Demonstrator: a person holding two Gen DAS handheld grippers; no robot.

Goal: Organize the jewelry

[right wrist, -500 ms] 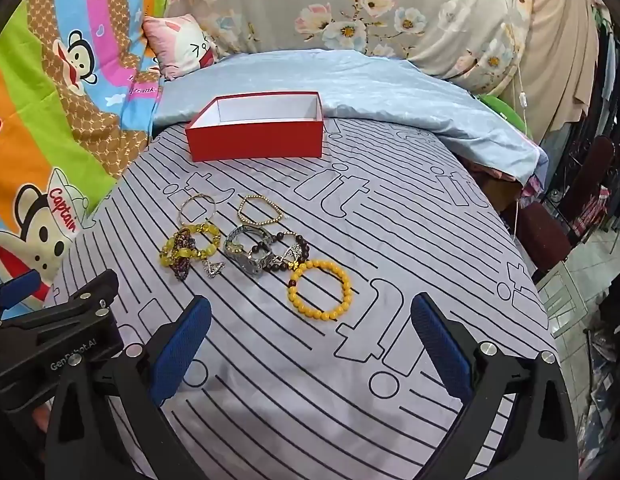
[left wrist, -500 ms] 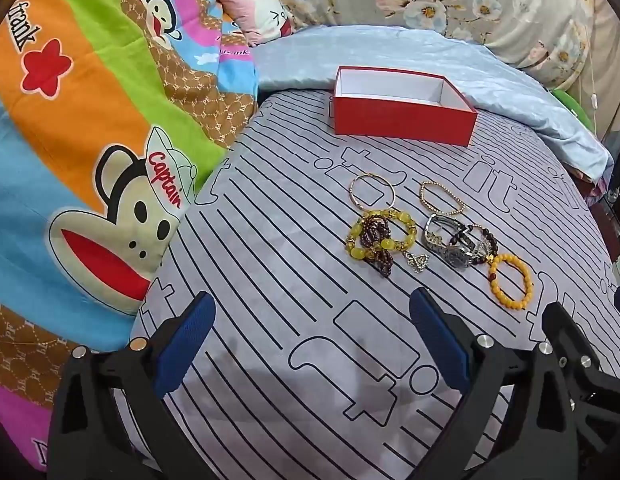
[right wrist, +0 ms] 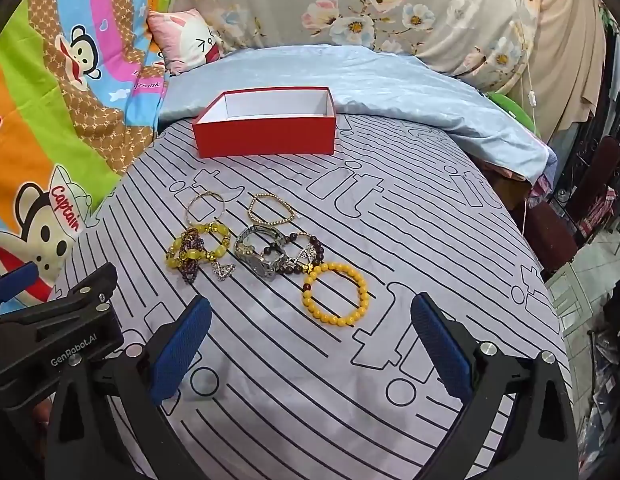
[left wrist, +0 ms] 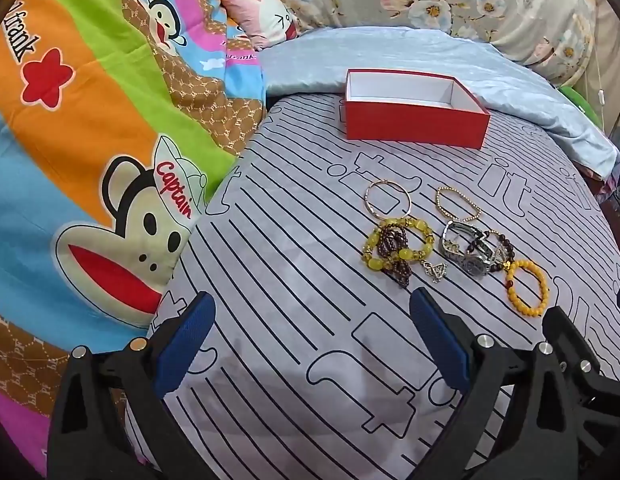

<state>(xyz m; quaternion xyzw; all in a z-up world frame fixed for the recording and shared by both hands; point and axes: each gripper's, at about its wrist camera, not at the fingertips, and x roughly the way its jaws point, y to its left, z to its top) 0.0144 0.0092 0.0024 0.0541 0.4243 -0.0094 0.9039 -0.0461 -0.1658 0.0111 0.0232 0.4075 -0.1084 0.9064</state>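
Note:
An open red box [left wrist: 416,130] [right wrist: 266,136] with a white inside stands empty at the far side of the grey striped bed sheet. Nearer lies a cluster of jewelry: a thin gold bangle [left wrist: 388,199] [right wrist: 205,208], a gold bead bracelet [left wrist: 458,204] [right wrist: 270,209], a yellow stone bracelet with a dark bead strand [left wrist: 394,252] [right wrist: 196,252], a silver watch [left wrist: 468,250] [right wrist: 258,254], and an orange bead bracelet [left wrist: 528,287] [right wrist: 335,294]. My left gripper [left wrist: 312,334] is open and empty, short of the yellow bracelet. My right gripper [right wrist: 310,338] is open and empty, just short of the orange bracelet.
A colourful monkey-print quilt [left wrist: 90,140] lies along the left. A light blue blanket [right wrist: 370,80] and floral pillows [right wrist: 370,4] lie behind the box. The bed's edge drops off at the right, with a chair [right wrist: 590,184] beyond. The left gripper's body [right wrist: 54,340] shows in the right wrist view.
Both grippers have moved slightly forward toward the jewelry; the cluster sits a little nearer in both views. Both jaws remain open.

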